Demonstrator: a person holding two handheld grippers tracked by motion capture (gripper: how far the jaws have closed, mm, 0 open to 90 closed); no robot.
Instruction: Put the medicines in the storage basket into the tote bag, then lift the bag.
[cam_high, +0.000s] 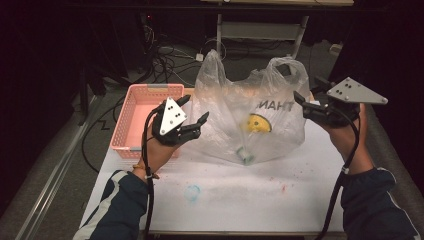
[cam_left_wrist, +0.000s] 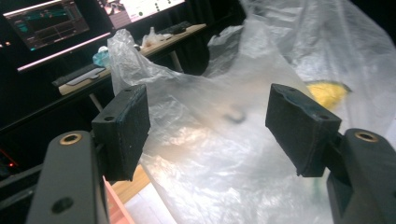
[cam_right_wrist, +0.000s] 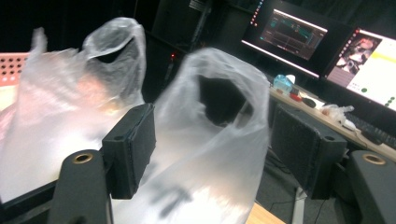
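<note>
Clear plastic bag (cam_high: 240, 120) stands between both grippers' spread fingers (cam_left_wrist: 122, 130).

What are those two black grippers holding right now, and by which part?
Nothing. The left gripper and the right gripper are both open, with the plastic bag between or beside their jaws but not pinched.

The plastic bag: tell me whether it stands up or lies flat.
Standing up. The plastic bag rises puffed from the table, both handle loops raised, and holds a yellow item low inside.
</note>
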